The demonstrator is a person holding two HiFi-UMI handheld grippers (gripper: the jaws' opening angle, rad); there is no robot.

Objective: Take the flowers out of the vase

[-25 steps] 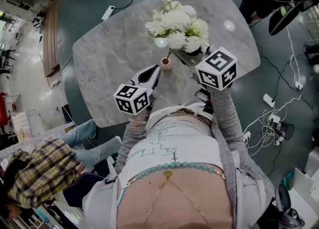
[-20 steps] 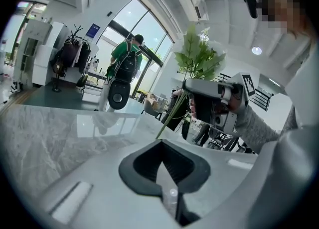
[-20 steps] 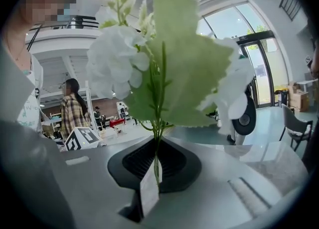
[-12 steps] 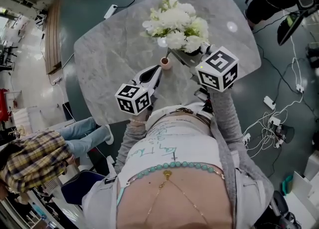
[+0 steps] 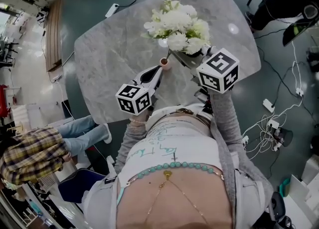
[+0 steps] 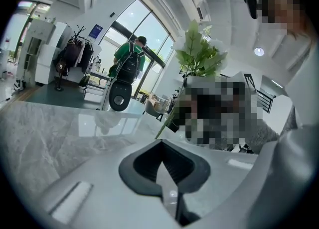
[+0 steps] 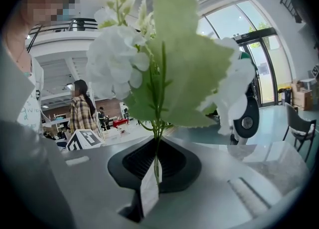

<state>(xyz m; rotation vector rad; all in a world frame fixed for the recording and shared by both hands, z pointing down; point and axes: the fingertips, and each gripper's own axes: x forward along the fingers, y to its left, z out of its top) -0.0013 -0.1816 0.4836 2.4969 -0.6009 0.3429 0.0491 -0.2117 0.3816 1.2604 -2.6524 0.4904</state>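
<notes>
Right gripper view: right tool pinched shut on the thin green stems of the flowers, with white blooms and big green leaves right above the jaws. Head view: same bunch leaning over the middle of the grey surface, toward its far edge. Bottom of the stems down at the mouth of the small pink vase, upright and closer to the near edge of the surface. Left tool closed with nothing in it, tip just beside the vase, low over the surface.
</notes>
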